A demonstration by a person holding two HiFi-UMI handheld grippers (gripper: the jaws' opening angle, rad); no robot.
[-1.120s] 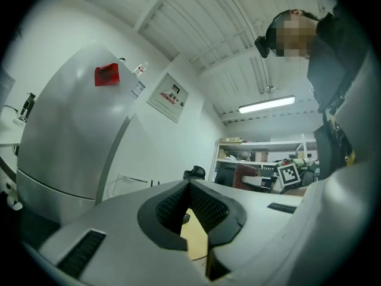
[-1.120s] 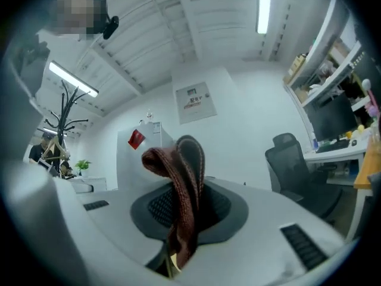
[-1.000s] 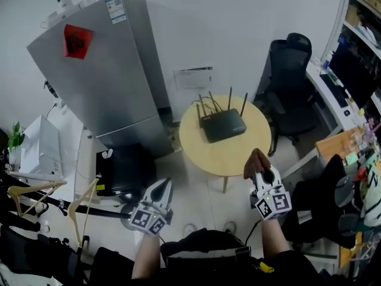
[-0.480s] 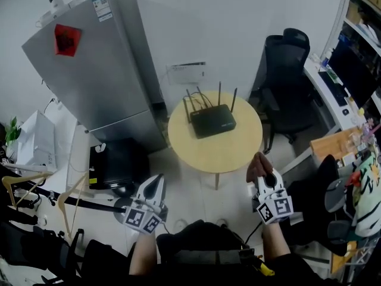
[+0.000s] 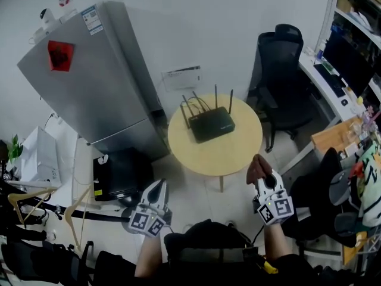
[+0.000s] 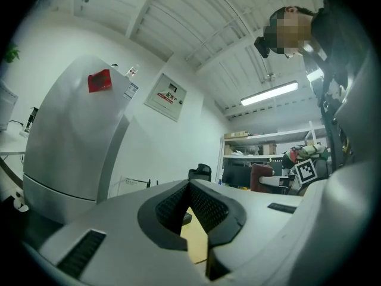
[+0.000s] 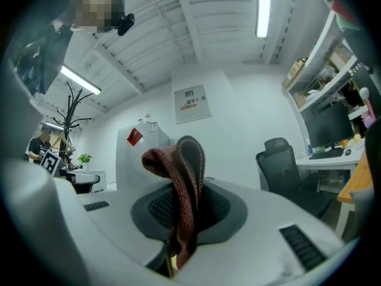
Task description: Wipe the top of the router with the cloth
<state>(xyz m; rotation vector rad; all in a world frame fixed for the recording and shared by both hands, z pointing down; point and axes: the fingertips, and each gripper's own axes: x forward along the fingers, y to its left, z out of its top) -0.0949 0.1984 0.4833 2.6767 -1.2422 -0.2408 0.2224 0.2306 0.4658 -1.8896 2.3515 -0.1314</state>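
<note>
1. Your right gripper (image 5: 262, 176) is clenched on the reddish-brown cloth (image 7: 182, 177). A folded loop stands above the jaws, so there is free fabric to press on a surface.
2. Your left gripper (image 5: 158, 189) has its jaws together with nothing between them. It hangs at the lower left, seemingly just kept out of the way.
3. The black router (image 5: 211, 126) sits at the frame's centre on the round wooden tabletop (image 5: 232, 154), antennas upright along its far edge.
4. The cloth is well apart from the router, lower right of it and off the tabletop. I judge that wiping has not begun.
5. The next move calls for carrying the cloth up-frame and onto the router's flat top, clear of the antennas.
</note>
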